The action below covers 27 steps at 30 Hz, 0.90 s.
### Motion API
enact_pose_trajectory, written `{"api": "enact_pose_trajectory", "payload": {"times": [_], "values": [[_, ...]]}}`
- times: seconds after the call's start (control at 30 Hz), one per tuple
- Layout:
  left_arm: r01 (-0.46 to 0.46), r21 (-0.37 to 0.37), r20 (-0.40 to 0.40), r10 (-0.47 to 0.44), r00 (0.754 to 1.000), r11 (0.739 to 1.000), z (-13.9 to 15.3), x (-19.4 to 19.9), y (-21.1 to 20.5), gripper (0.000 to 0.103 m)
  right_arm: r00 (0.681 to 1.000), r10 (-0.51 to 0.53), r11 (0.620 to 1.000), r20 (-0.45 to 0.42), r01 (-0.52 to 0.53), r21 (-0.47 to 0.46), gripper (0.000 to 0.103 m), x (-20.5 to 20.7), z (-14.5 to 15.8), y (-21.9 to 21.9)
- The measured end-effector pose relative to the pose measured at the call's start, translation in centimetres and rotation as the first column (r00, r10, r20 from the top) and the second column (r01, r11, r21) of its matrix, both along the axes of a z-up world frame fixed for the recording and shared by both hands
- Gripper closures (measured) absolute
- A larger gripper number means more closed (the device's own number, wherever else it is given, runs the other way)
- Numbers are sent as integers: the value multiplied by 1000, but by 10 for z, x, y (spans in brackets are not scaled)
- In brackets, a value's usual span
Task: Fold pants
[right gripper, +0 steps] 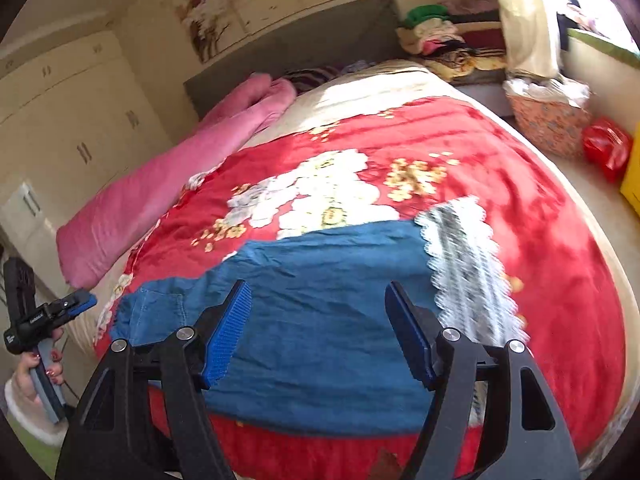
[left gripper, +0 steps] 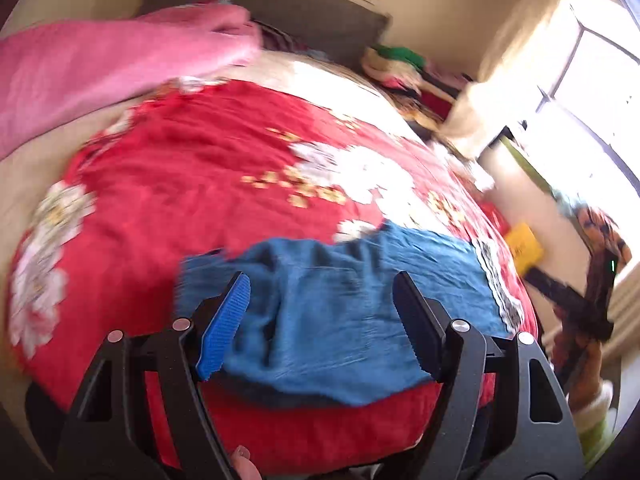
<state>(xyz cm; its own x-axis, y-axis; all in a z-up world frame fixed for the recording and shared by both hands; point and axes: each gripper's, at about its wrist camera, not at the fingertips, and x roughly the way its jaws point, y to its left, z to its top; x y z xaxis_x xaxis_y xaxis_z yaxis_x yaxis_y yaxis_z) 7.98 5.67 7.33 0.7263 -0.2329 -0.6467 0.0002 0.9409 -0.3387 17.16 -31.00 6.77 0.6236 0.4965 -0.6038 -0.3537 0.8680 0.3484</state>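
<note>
Two claws, left (left gripper: 322, 322) and right (right gripper: 318, 332), wide over blue pants (right gripper: 320, 312); no legible writing.

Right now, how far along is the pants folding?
Done: the blue denim pants with a lace cuff lie spread across the red floral blanket. In hand: nothing; left hand-held gripper and right hand-held gripper are open above them. Left: every fold.

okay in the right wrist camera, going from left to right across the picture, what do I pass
Left gripper in the person's hand → pink quilt → blue pants → lace-edged striped cloth → red flowered blanket → red bag.
</note>
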Motion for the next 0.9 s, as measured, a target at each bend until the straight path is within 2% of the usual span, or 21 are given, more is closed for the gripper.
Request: {"api": "enact_pose_trajectory", "payload": {"times": [0.07,0.13,0.2,0.23,0.27,0.33,0.43,0.57,0.6,0.67,0.8,0.9], "values": [[68,39,-19,-68,998,997,-12,17,-20,37,997,74,997,-7,-74,-31,35,19,3,35],[112,80,-65,-107,992,990,-31,32,-32,37,986,153,988,-67,-152,16,35,43,-1,64],[96,140,-142,-76,987,985,-60,40,-33,37,972,194,981,-133,-189,51,35,62,-9,87],[80,143,-178,-54,982,986,-73,40,-28,37,964,213,977,-157,-207,57,36,69,-13,98],[82,109,-206,-58,977,991,-85,38,-21,37,960,220,975,-174,-215,47,36,75,-17,107],[89,88,-204,-70,976,992,-98,30,-16,37,952,234,972,-197,-235,19,36,84,-24,126],[102,113,-175,-81,981,988,-101,16,-21,37,947,246,965,-205,-260,-41,36,90,-31,152],[104,88,-161,-88,983,991,-97,12,-18,37,899,318,938,-301,-344,-37,37,97,-50,184],[104,74,-160,-91,983,992,-98,12,-16,37,898,302,935,-320,-344,-84,37,100,-59,192],[106,51,-154,-97,983,993,-97,14,-13,37,924,206,935,-323,-283,-215,37,108,-75,197],[113,47,-143,-105,984,992,-98,13,-15,37,938,182,962,-294,-232,-145,37,126,-89,188],[114,58,-140,-105,985,992,-98,14,-17,37,943,153,966,-296,-206,-157,37,137,-92,190]]}}
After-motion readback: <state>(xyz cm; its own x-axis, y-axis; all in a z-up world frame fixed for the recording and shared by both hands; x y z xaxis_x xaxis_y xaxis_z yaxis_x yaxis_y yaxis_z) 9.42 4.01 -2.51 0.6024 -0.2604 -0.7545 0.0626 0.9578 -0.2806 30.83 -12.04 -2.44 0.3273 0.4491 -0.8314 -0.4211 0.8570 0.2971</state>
